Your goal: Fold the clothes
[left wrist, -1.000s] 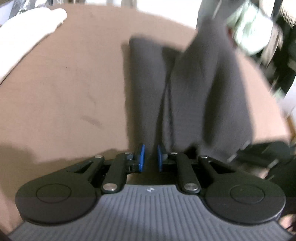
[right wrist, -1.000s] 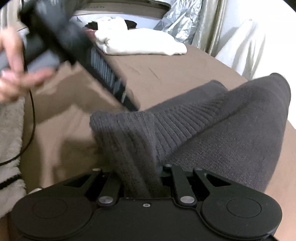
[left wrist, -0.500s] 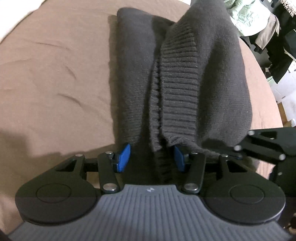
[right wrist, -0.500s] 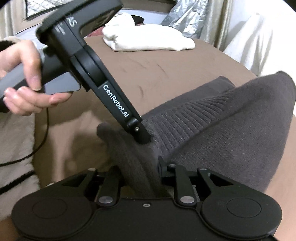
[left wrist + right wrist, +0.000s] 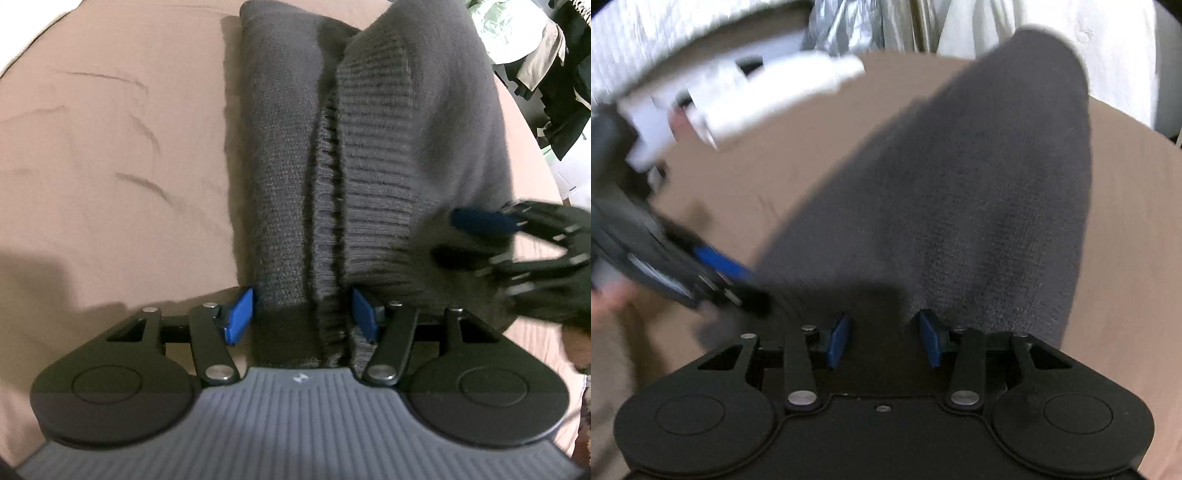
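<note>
Knitwear lies folded on the brown bed (image 5: 110, 155): a dark grey sweater (image 5: 388, 147) doubled into a long bundle, its ribbed hem pointing back at the left gripper (image 5: 302, 314). That gripper's jaws are opening, blue pads standing clear either side of the hem, which sits loosely between them with nothing pressing on it, so the fold looks laid down and let go. The right gripper (image 5: 884, 341) is opening too; its pads flank the near edge of the sweater's right side without pinching it, though blur makes the contact hard to judge. Both seem placed at the near corners to set the fold square. Bare sheet stretches wide to the left, good room for drawing back. A white garment (image 5: 768, 92) lies well apart at the far side, and the bed's right edge runs close beside the sweater.
</note>
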A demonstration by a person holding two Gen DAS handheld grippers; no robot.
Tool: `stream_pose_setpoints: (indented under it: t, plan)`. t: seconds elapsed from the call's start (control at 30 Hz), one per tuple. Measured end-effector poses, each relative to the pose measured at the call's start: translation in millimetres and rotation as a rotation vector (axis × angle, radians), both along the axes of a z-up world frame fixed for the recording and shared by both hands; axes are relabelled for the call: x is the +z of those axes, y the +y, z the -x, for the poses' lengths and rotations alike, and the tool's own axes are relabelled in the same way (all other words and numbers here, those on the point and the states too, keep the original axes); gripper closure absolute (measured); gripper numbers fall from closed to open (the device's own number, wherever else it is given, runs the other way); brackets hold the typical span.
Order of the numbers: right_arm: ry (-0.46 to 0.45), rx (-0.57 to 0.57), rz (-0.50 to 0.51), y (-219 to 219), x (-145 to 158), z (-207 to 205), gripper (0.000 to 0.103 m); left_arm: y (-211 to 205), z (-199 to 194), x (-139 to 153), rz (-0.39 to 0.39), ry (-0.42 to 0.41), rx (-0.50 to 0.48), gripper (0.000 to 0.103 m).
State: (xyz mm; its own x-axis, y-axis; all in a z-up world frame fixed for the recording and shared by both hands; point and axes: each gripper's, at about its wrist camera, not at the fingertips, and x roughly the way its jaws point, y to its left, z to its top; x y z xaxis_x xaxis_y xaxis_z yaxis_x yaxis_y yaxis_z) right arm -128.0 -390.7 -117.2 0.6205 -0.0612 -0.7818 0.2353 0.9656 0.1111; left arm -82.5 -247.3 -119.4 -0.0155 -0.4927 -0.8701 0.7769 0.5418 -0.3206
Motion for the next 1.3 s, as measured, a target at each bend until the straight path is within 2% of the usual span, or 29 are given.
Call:
stream_pose_setpoints:
  t: [0.13,0.23,0.33,0.4,0.47,0.53,0.6,0.7,0.83,0.93,1.0,1.07,1.17,1.27,1.3]
  plan:
    - [-0.002,0.029,0.075,12.4,-4.5,-3.5,0.053,-5.3,2.0,-2.0,-0.006,-0.016,-0.011,0.045]
    - [-0.006,0.050,0.090,14.9,10.3,-1.6,0.053,-5.6,3.7,6.4,0.016,-0.017,-0.013,0.045]
    - [-0.042,0.084,0.041,15.5,25.4,4.2,0.053,-1.8,1.6,24.6,0.060,-0.012,-0.014,0.048]
    - [-0.019,0.115,0.010,15.5,18.2,4.8,0.052,-4.7,-7.8,41.4,0.107,-0.022,-0.005,0.048]
    - [0.018,0.139,0.021,16.8,7.2,2.5,0.052,-14.8,-17.8,54.8,0.137,-0.057,0.004,0.046]
    - [0.017,0.158,0.036,19.2,5.1,1.8,0.049,-26.2,-27.5,66.4,0.155,-0.089,0.013,0.046]
    - [-0.011,0.172,0.027,17.4,17.6,2.0,0.051,-39.1,-37.3,72.5,0.135,-0.119,0.018,0.046]
    - [-0.106,0.188,-0.017,5.1,45.4,10.5,0.051,-52.3,-53.0,82.1,0.125,-0.197,0.007,0.046]
    - [-0.209,0.111,-0.016,-26.0,80.2,18.4,0.051,-84.2,-76.8,82.2,0.151,-0.223,0.008,0.046]
    - [-0.220,0.015,0.056,-49.7,94.6,22.6,0.050,-112.4,-90.5,71.9,0.177,-0.214,-0.002,0.046]
    - [-0.217,-0.054,0.093,-68.3,94.9,15.2,0.048,-120.8,-98.1,63.7,0.198,-0.173,-0.014,0.046]
    - [-0.177,-0.103,0.094,-88.3,84.5,5.7,0.047,-128.0,-99.4,54.2,0.215,-0.125,-0.019,0.046]
    - [-0.102,-0.137,0.092,-107.1,49.7,-11.6,0.047,-139.9,-90.8,45.8,0.232,-0.135,-0.035,0.045]
    - [-0.032,-0.159,0.158,-114.0,24.7,-11.3,0.047,-141.5,-81.7,40.5,0.245,-0.133,-0.059,0.045]
    - [-0.039,-0.180,0.137,-118.7,20.3,-8.3,0.047,-139.4,-81.8,39.6,0.257,-0.120,-0.060,0.044]
